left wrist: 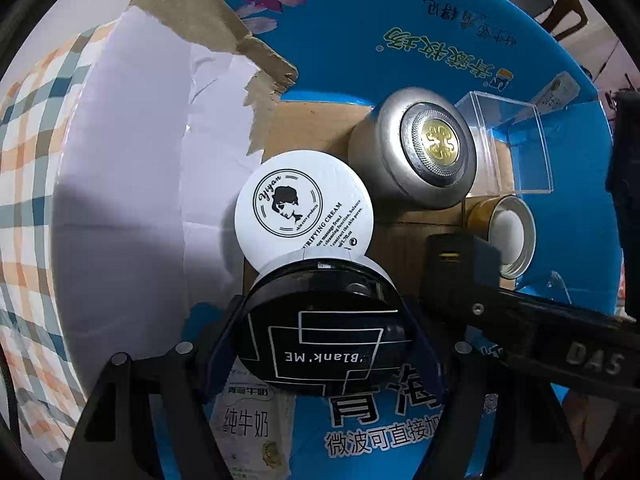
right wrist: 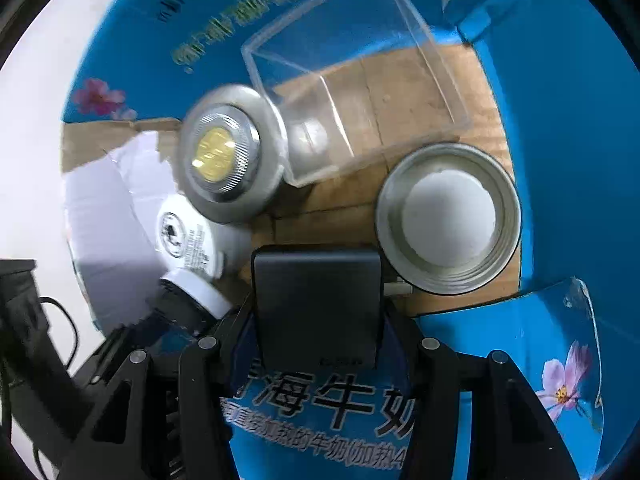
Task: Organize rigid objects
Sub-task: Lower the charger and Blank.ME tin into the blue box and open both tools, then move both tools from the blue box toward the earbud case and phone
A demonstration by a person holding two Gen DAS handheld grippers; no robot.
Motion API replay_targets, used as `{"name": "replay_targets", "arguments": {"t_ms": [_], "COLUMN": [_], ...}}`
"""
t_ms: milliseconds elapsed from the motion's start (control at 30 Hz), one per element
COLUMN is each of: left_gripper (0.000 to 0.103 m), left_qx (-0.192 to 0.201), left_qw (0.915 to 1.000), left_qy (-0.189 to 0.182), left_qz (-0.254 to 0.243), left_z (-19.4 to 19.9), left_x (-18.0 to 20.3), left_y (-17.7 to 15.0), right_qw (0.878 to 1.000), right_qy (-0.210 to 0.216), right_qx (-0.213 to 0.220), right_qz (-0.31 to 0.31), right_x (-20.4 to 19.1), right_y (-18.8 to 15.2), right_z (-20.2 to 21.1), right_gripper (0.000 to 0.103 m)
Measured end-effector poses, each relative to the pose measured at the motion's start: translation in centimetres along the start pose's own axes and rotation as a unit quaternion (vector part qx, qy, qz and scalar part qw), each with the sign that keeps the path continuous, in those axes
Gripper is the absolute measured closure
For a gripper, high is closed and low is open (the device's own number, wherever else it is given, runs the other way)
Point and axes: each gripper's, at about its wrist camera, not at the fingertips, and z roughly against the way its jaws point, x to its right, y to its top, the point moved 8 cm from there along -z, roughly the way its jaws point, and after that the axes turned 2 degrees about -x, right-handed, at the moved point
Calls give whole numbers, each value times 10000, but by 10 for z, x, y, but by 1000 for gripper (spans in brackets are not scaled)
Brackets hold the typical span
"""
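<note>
My left gripper is clamped on the black compact, held flat over the box's near wall. My right gripper grips the dark block beside it. The free floor lies straight ahead of the compact, between the white jar and the block; the silver tin stands beyond.

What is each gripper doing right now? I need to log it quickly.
Left gripper: shut on the black round compact.
Right gripper: shut on the dark rectangular block.
</note>
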Motion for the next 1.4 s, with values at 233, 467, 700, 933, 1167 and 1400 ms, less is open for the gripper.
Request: {"name": "replay_targets", "arguments": {"t_ms": [233, 467, 700, 933, 1167, 1400], "left_gripper": [27, 16, 0, 0, 0, 0], "left_qx": [-66, 39, 349, 725, 1187, 1594], "left_qw": [10000, 9999, 9993, 9963, 9904, 9837], "left_qy": [60, -1, 115, 468, 705, 828], "left_qz": [2, 102, 75, -53, -51, -9], "left_z": [3, 21, 50, 82, 119, 155], "left_x": [3, 5, 9, 9, 4, 10], "left_y": [-1, -12, -25, -29, -31, -41], "right_qw": [9989, 9962, 9892, 9724, 9640, 9591], "right_qy": [-350, -626, -943, -1430, -1461, -1320], "right_qx": [43, 191, 627, 1188, 1442, 1825], "right_qz": [321, 570, 930, 1411, 1690, 1713], "right_x": [-2, -4, 4, 6, 12, 3], "right_y": [-4, -10, -21, -30, -64, -99], "right_z": [-4, 19, 61, 106, 150, 184], "right_gripper": [41, 39, 16, 0, 0, 0]}}
